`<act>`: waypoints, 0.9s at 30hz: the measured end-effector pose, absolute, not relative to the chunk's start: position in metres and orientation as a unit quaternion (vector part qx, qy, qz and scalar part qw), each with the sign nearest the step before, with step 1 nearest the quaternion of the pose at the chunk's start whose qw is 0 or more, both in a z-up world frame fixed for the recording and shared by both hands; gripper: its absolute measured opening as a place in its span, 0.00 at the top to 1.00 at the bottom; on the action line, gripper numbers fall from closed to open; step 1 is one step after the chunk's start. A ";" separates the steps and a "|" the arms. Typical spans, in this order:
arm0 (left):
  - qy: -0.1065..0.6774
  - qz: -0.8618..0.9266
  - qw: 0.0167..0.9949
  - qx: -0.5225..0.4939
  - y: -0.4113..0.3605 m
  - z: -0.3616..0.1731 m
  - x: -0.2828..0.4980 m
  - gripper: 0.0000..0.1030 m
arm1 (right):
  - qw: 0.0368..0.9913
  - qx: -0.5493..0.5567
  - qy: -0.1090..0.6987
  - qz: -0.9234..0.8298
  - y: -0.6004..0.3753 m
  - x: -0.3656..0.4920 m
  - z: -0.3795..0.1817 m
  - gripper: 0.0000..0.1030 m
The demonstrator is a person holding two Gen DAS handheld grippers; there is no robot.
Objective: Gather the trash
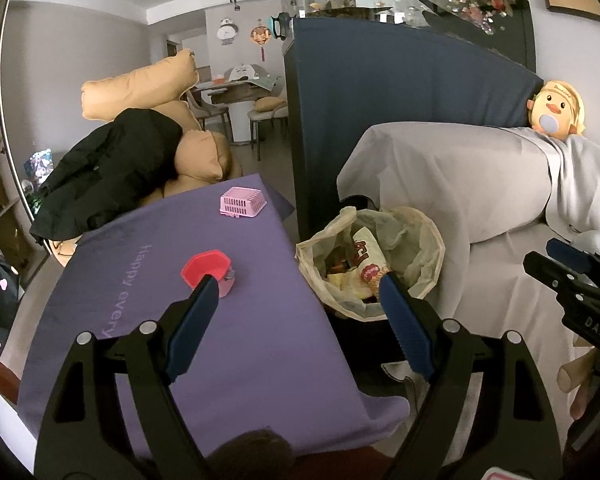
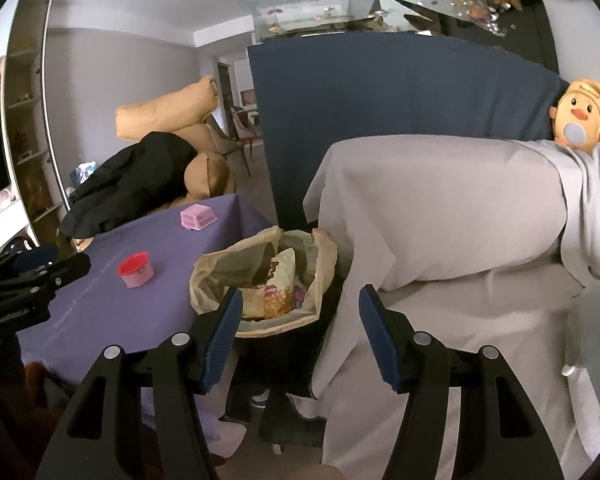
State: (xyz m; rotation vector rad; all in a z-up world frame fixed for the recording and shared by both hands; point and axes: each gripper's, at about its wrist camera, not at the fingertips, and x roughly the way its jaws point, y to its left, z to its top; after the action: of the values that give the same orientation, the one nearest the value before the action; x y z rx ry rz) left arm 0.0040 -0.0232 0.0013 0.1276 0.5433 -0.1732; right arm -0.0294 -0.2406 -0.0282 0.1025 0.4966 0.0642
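Note:
A trash bin lined with a yellowish bag stands on the floor between the purple-covered table and the grey-draped sofa. Snack wrappers lie inside it. My left gripper hangs open and empty over the table's right edge, beside the bin. My right gripper is open and empty too, just in front of the bin. A small pink cup with a red lid stands on the table near the left fingertip. Each gripper shows at the edge of the other's view.
A pink slotted basket sits at the table's far end. Behind it, tan cushions carry a black jacket. A dark blue cabinet with a fish tank backs the sofa, where a duck plush rests.

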 end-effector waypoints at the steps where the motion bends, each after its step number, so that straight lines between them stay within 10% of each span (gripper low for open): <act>1: 0.268 -0.085 0.958 0.063 -0.023 0.001 0.004 0.24 | 0.968 0.050 0.245 0.031 -0.240 -0.030 -0.028 0.45; 27: 0.264 -0.092 0.958 0.066 -0.023 0.003 0.000 0.24 | 0.968 0.050 0.246 0.027 -0.245 -0.028 -0.025 0.45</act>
State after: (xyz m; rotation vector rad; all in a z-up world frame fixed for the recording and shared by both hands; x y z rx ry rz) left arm 0.0001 -0.0230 0.0030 0.1336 0.5357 -0.1875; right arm -0.0280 -0.2446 -0.0246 0.1010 0.4968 0.0554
